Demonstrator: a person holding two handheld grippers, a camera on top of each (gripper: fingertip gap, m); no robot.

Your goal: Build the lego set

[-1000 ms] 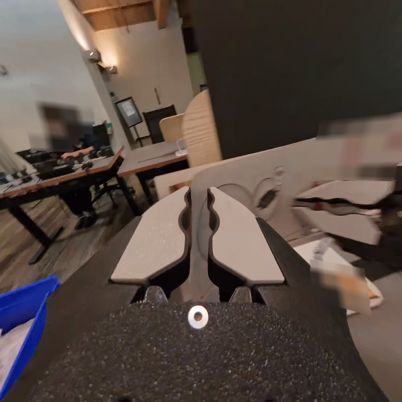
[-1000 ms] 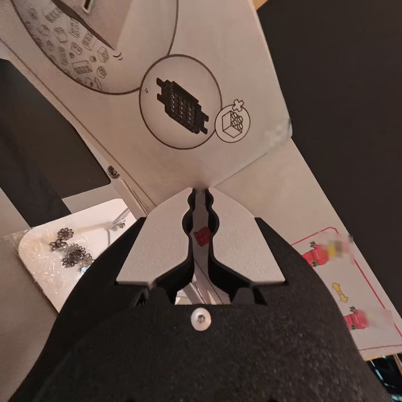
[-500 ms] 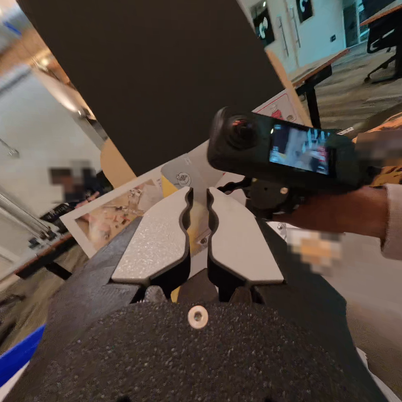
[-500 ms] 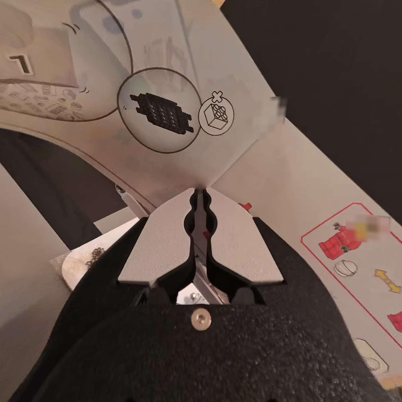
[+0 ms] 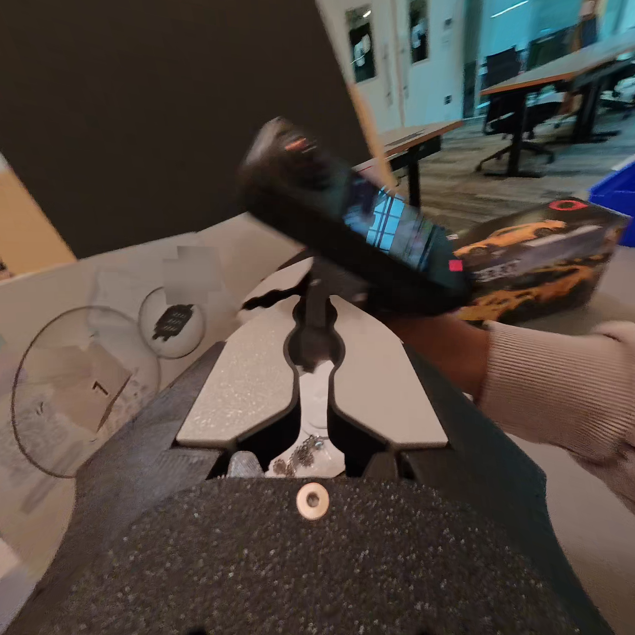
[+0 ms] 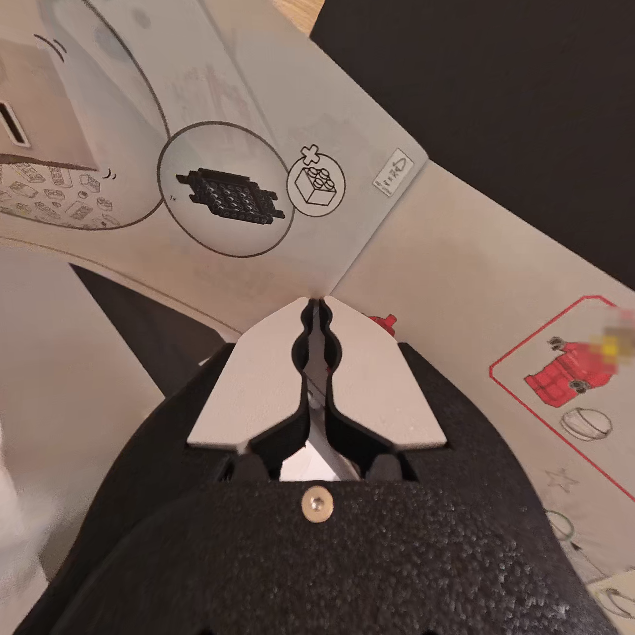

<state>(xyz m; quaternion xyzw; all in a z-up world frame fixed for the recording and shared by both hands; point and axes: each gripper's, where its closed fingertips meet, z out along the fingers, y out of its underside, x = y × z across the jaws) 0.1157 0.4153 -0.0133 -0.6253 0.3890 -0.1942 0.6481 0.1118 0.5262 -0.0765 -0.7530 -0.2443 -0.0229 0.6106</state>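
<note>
The open instruction booklet [image 6: 240, 103] lies against a black board. My right gripper [image 6: 315, 300] is shut on the bottom corner of a page that shows a black part in a circle, and holds that page lifted off the page with a red-framed picture [image 6: 536, 360]. In the left wrist view the right gripper [image 5: 245, 305] pinches the booklet [image 5: 103, 309], with its camera [image 5: 343, 223] above it and a hand in a ribbed sleeve [image 5: 549, 385] behind. My left gripper [image 5: 313, 309] is narrowly open and empty, just in front of the right gripper.
A clear bag of small dark parts [image 5: 305, 453] lies under my left fingers. The set's box with an orange car picture [image 5: 532, 261] stands at the right, with a blue bin [image 5: 615, 199] behind it. A tall black board [image 5: 154, 120] backs the booklet.
My left gripper has swung from facing the room to facing the booklet and the right gripper. My right gripper has closed tighter on the page corner and the page has turned further.
</note>
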